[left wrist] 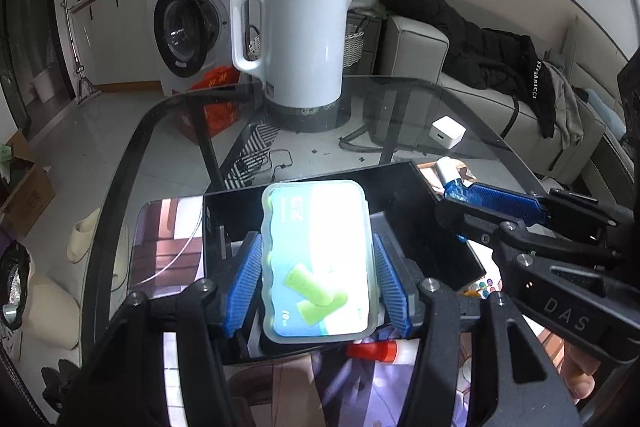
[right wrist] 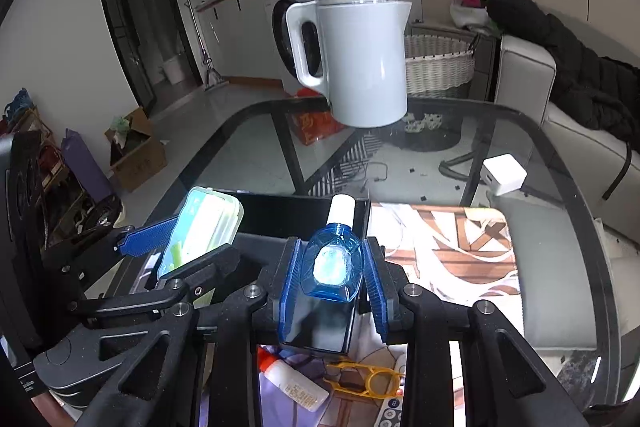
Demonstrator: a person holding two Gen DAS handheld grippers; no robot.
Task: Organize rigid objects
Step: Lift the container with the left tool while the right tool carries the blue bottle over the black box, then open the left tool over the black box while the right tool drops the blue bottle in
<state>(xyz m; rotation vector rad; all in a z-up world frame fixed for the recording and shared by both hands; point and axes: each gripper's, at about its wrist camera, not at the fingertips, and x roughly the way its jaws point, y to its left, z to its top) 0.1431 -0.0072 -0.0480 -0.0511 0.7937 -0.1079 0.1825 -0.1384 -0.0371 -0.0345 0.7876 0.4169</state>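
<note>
The left hand-held gripper [left wrist: 316, 287] squeezes a flat plastic case [left wrist: 318, 261] by its two long sides, so it cannot slip, and holds it over the black box [left wrist: 404, 187] on the glass tabletop [left wrist: 400, 107]. The right hand-held gripper [right wrist: 330, 279] pinches a small blue bottle [right wrist: 332, 263], cap forward, over the same box. Both tilt downward.

Two fisheye views, each looking forward and downward along a gripper's fingers, close above a glass table [left wrist: 404, 99]. Both face the white kettle [left wrist: 298, 39] and washing machine [left wrist: 188, 23] beyond. The left view sits left of the right view; each catches the other gripper.
</note>
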